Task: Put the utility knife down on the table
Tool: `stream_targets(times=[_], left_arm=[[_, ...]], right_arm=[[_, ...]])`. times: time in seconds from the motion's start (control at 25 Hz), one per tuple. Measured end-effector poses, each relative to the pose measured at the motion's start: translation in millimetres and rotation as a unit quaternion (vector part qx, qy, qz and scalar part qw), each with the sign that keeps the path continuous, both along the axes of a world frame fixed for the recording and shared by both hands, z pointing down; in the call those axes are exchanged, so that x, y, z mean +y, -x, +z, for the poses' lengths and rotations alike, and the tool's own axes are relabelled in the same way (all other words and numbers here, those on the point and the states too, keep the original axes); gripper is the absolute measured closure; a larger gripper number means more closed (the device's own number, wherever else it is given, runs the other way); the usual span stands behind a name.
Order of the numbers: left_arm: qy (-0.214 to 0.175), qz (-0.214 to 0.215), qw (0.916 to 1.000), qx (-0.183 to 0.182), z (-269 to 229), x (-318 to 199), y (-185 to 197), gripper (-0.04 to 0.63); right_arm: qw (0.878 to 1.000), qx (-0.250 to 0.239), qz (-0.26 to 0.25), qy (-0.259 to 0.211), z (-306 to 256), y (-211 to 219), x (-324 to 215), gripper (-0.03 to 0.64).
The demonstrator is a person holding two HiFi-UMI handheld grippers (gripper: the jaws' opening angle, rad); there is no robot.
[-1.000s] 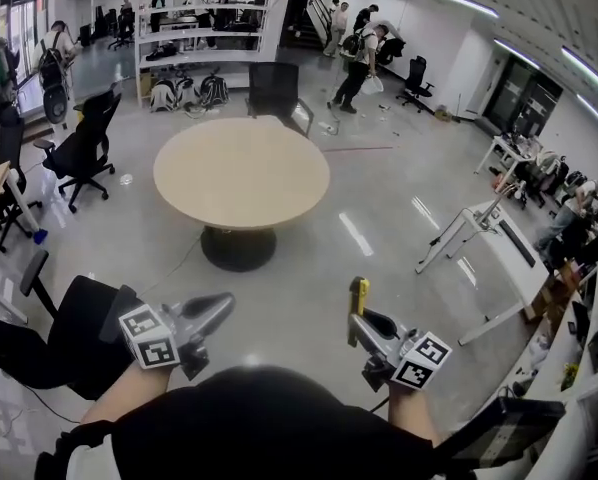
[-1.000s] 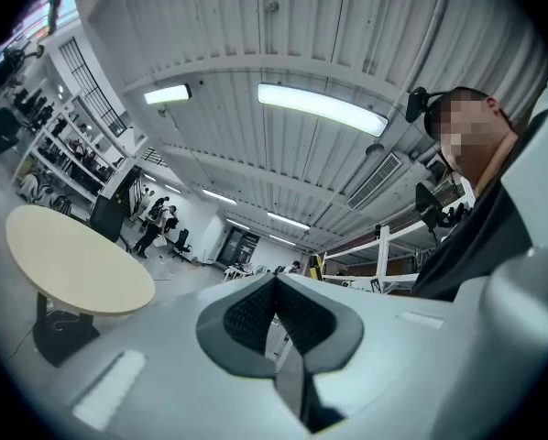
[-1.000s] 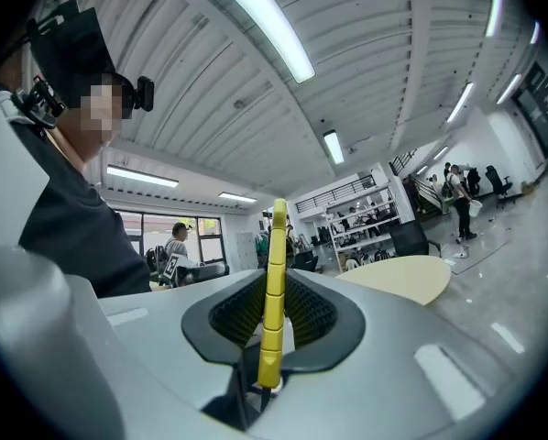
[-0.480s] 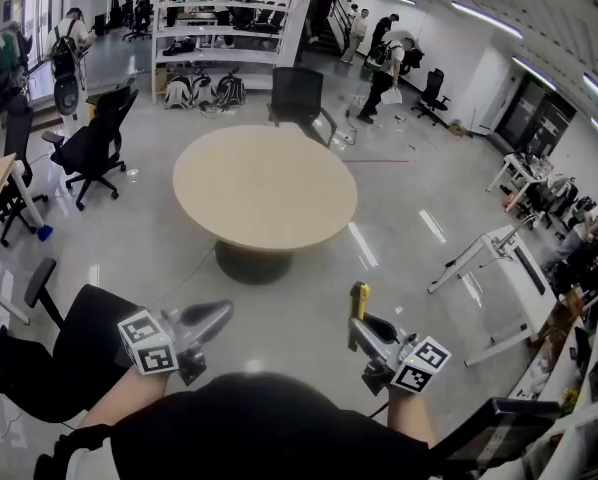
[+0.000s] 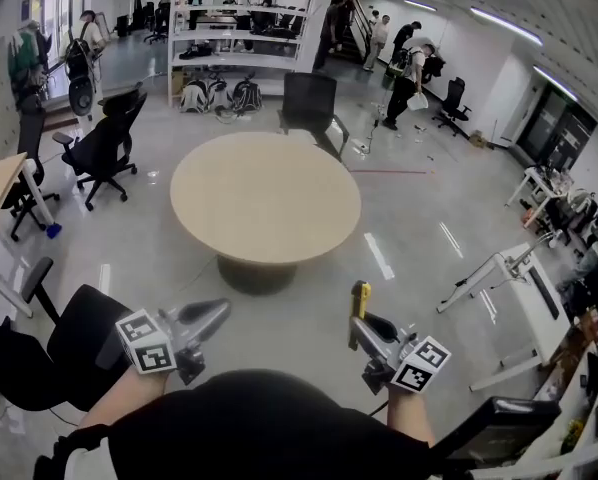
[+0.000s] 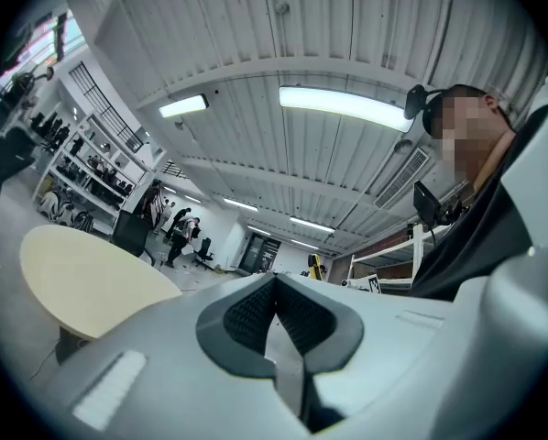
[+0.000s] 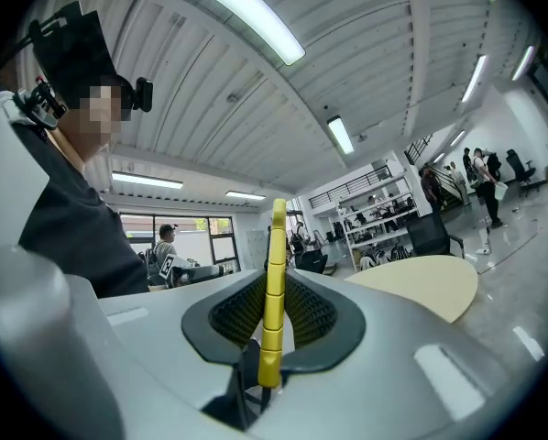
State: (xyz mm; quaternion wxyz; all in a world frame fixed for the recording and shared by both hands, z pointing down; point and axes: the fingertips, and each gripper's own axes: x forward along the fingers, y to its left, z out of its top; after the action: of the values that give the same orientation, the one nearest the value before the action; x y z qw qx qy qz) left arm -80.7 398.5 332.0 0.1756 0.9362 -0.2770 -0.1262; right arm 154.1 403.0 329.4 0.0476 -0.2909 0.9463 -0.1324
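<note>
A yellow and black utility knife point(image 5: 357, 313) stands upright between the jaws of my right gripper point(image 5: 364, 323), which is shut on it; in the right gripper view the knife point(image 7: 274, 291) rises from between the pads. My left gripper point(image 5: 211, 316) is shut with nothing in it, its pads point(image 6: 276, 314) meeting. Both grippers hang above the grey floor, short of the round beige table point(image 5: 265, 198), whose top is bare. The table point(image 7: 421, 282) lies ahead to the right in the right gripper view and the table point(image 6: 82, 278) to the left in the left gripper view.
A black office chair point(image 5: 69, 343) stands close at my left, another chair point(image 5: 311, 103) behind the table, and more chairs point(image 5: 104, 148) at the left. White desk frames point(image 5: 499, 273) stand at the right. Shelving point(image 5: 229, 28) and several people are at the back of the room.
The table and the room have drawn nearer and shifted in the head view as I walk toward it. Both grippers keep the same pose, with the knife still held.
</note>
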Motion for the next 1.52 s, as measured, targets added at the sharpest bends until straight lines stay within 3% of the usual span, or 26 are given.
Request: stream_targets(times=[0.4, 0.72, 1.12, 1.52], left_arm=[[0.001, -0.002, 0.9999, -0.012, -7, -52, -141, 0.597], [0.016, -0.007, 0.9995, -0.025, -1, -80, -194, 0.597], [0.025, 0.008, 0.9997, -0.004, 16, -147, -171, 0.597], [-0.003, 0.033, 0.9993, 0.016, 3, -273, -56, 0.597]], right_arm=[[1.0, -0.02, 0.0, -0.01, 3, -146, -56, 0.541], [0.999, -0.032, -0.006, 0.006, 17, -199, -89, 0.541], [1.0, -0.014, 0.007, 0.015, 27, -175, -148, 0.541], [0.999, 0.009, 0.038, -0.013, -4, -62, -253, 0.541]])
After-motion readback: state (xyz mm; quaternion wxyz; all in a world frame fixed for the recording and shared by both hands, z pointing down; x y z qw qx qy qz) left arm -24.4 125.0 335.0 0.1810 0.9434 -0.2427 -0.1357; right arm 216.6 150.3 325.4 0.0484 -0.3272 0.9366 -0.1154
